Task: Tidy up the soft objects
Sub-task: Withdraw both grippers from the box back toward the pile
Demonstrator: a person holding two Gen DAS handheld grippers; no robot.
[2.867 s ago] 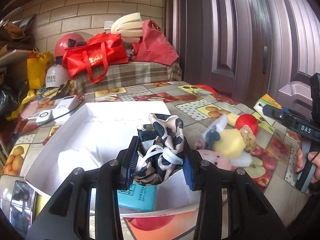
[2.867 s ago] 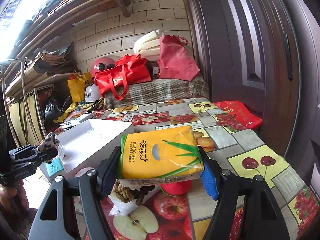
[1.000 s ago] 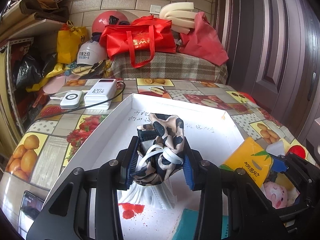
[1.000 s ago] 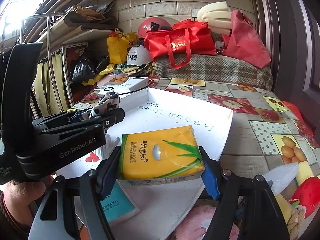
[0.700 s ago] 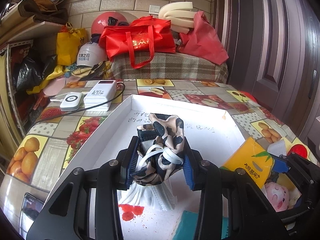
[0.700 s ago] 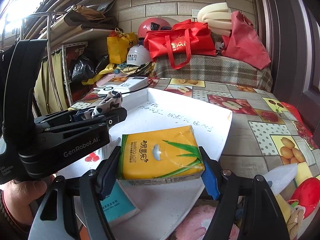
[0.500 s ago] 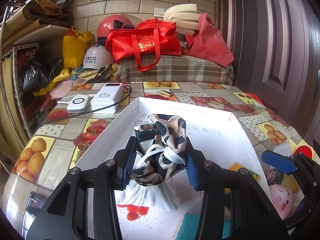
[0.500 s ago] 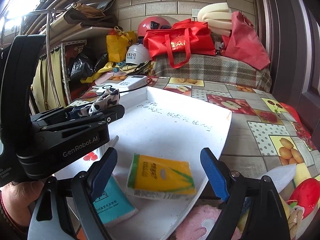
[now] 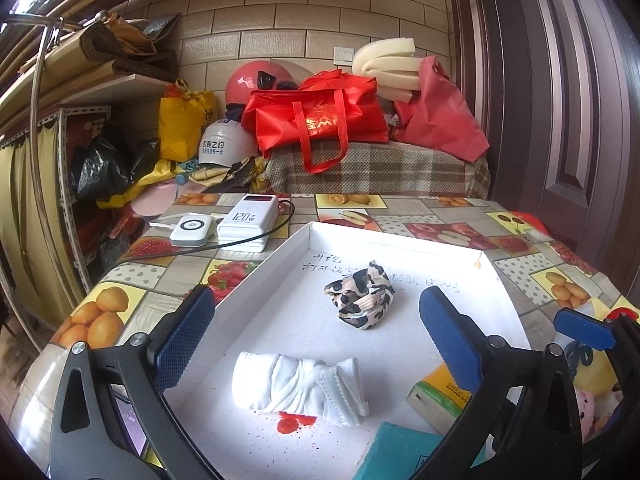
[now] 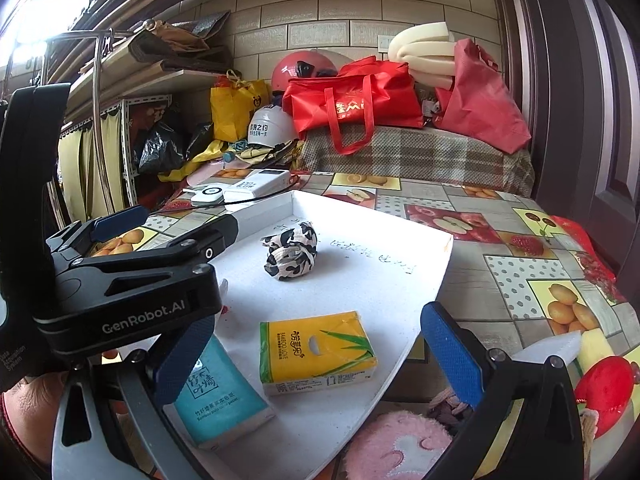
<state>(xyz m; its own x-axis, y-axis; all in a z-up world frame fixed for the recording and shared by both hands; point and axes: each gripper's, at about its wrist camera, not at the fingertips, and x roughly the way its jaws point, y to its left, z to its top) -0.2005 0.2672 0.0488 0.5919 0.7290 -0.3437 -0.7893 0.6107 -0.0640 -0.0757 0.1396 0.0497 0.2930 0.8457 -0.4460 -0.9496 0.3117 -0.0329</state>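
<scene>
A shallow white tray (image 9: 256, 292) (image 10: 400, 280) lies on the fruit-print table. In it lie a cow-print cloth bundle (image 9: 360, 300) (image 10: 291, 252), a rolled white cloth (image 9: 296, 386), a yellow tissue pack (image 10: 316, 352) (image 9: 436, 398) and a teal tissue pack (image 10: 218, 394) (image 9: 394, 454). My left gripper (image 9: 316, 332) is open and empty above the tray, with the bundle beyond its fingers. My right gripper (image 10: 316, 354) is open and empty, with the yellow pack lying between its fingers. The left gripper also shows at the left of the right wrist view (image 10: 132, 280).
Plush toys lie off the tray's near right corner: a pink one (image 10: 396, 446) and a red one (image 10: 608, 386). Two white power banks (image 9: 224, 224) with a black cable sit behind the tray. Red bags (image 9: 316, 120) and helmets are piled at the back.
My left gripper opened and let the cow-print bundle drop into the tray. My right gripper opened and left the yellow tissue pack lying in the tray. Both pulled back slightly.
</scene>
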